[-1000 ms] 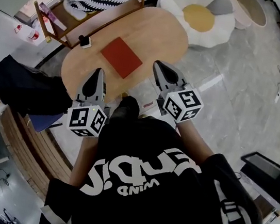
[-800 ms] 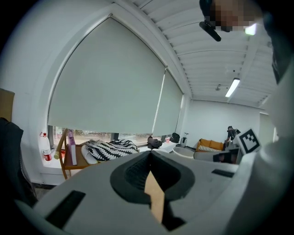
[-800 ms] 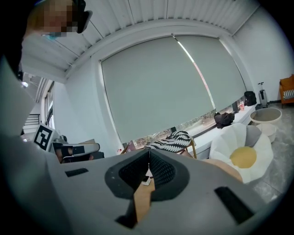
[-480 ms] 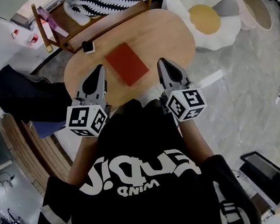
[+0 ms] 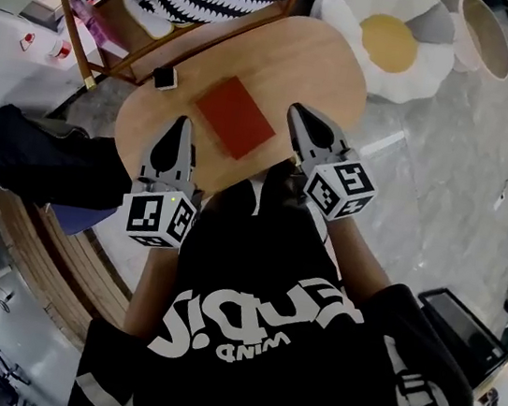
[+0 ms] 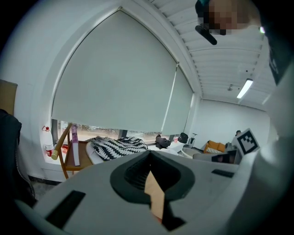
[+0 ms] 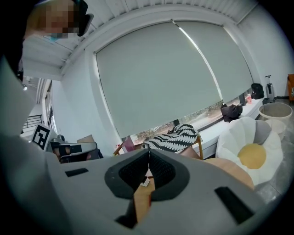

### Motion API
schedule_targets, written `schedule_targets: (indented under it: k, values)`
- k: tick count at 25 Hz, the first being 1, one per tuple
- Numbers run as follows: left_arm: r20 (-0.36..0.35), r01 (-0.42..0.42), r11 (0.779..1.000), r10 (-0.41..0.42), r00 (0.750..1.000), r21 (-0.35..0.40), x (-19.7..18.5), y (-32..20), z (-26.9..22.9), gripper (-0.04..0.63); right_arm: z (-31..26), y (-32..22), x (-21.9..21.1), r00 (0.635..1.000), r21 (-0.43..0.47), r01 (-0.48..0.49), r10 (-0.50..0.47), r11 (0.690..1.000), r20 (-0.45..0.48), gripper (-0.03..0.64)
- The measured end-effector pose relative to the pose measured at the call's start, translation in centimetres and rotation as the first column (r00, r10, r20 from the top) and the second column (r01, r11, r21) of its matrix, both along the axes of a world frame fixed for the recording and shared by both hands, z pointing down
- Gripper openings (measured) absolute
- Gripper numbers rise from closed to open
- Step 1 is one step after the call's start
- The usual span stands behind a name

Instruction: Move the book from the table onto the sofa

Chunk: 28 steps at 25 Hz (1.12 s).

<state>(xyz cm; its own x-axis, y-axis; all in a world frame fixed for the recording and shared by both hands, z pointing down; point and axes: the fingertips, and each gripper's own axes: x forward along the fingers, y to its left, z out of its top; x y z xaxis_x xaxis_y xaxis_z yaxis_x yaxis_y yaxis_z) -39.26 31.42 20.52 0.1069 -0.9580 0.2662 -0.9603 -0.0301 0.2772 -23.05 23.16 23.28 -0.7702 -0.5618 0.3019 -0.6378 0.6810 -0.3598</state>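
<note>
Flat red rectangular book [image 5: 236, 117] lies near the near edge of the oval wooden surface [image 5: 322, 66], long axis diagonal far-left to near-right, between left hand-held gripper [image 5: 181, 124] and right hand-held gripper [image 5: 297, 112], both pinched closed, empty, about equally near.

A pale roller blind [image 6: 115, 82] is covering most of the window [image 6: 98, 132]. A ceiling strip light [image 6: 244, 88] is glowing. Grey mottled floor [image 5: 447, 179] is spreading around the oval wooden worktop [image 5: 322, 66] and a fried-egg cushion [image 5: 392, 38].
</note>
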Motion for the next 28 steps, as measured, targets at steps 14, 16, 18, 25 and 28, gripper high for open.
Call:
schedule_targets:
  k: [14, 16, 18, 25, 28]
  values:
    - [-0.019, 0.072, 0.995, -0.073, 0.997, -0.065, -0.4, -3.8, 5.7, 0.009, 5.2, -4.9, -3.5, 0.995, -0.056, 0.095, -0.095, 0.994, -0.007, 0.002]
    - [-0.025, 0.075, 0.994, -0.077, 0.997, -0.077, -0.6, -4.0, 7.0, 0.009, 6.5, -5.1, -3.8, 0.994, -0.062, 0.111, -0.112, 0.992, -0.018, 0.002]
    - [-0.028, 0.073, 0.994, -0.076, 0.997, -0.084, -0.8, -4.4, 8.3, 0.009, 7.8, -5.3, -4.1, 0.992, -0.063, 0.123, -0.125, 0.99, -0.028, 0.003]
    - [-0.029, 0.097, 0.99, -0.1, 0.995, -0.098, -1.6, -4.6, 12.5, 0.009, 12.3, -4.9, -5.3, 0.981, -0.067, 0.184, -0.187, 0.981, -0.045, 0.002]
    - [-0.034, 0.1, 0.989, -0.104, 0.994, -0.107, -1.5, -4.5, 14.6, 0.009, 14.3, -4.8, -5.6, 0.979, -0.075, 0.193, -0.197, 0.978, -0.05, 0.002]
